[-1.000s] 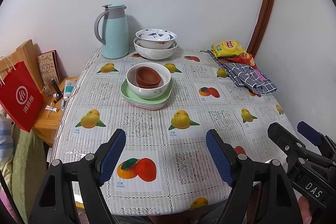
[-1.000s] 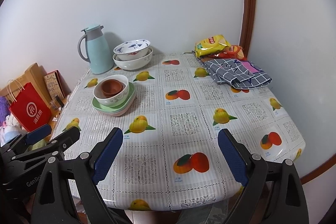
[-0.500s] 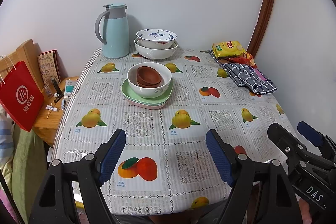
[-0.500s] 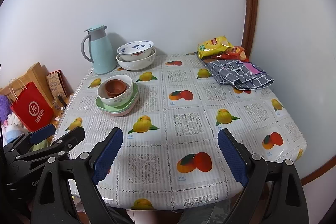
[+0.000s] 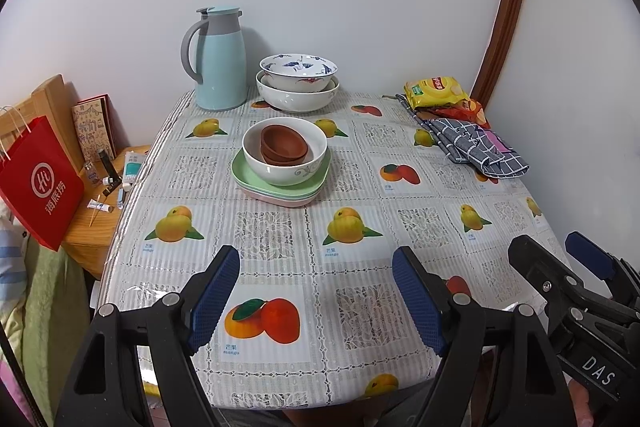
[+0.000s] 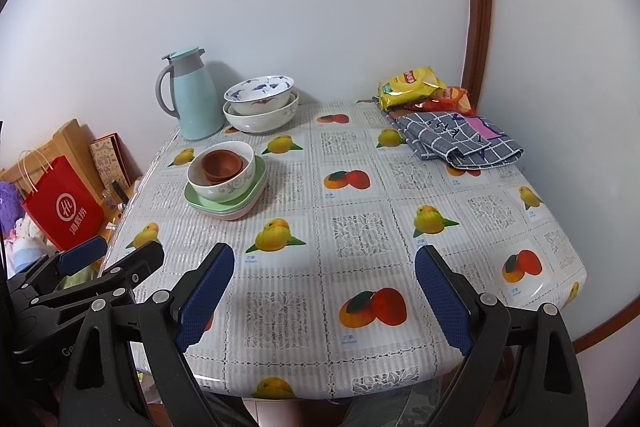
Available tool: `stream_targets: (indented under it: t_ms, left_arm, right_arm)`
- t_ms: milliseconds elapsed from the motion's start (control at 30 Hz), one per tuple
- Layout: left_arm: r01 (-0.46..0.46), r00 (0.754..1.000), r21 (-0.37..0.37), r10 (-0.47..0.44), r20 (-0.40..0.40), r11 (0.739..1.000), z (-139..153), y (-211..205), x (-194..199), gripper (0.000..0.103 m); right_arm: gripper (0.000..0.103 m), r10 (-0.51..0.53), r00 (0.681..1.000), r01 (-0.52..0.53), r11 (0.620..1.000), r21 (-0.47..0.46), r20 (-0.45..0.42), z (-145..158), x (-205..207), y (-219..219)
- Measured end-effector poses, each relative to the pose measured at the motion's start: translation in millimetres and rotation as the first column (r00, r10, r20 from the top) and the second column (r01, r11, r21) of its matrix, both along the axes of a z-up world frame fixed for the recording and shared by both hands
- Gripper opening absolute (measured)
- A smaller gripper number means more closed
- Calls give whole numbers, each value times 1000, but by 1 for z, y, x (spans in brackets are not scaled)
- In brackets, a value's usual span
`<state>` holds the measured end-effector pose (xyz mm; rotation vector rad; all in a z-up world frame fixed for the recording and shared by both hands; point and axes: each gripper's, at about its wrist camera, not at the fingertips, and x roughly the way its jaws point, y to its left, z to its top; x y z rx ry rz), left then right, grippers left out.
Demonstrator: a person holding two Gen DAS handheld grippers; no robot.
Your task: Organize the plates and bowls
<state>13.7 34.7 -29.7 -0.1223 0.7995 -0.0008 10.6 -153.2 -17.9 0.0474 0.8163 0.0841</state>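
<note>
A stack of green and pink plates sits left of the table's middle. On it stands a white bowl holding small brown bowls. At the back, a blue-patterned bowl is nested in a larger white bowl. My left gripper is open and empty over the table's front edge. My right gripper is open and empty beside it; it also shows in the left wrist view.
A light blue jug stands at the back left. Snack bags and a checked cloth lie at the back right. A red bag and a wooden side table are left of the table. Walls close the back and right.
Both grippers have drawn back and up slightly from the table. The dishes have not moved.
</note>
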Motion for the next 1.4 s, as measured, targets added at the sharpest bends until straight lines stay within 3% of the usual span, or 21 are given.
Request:
stream_targets:
  t_ms: [1400]
  left_arm:
    - [-10,1000,26,9,12,1000,4,2,4,81]
  right_arm:
    - [92,8,1000,-8,1000,14,10,1,3,0]
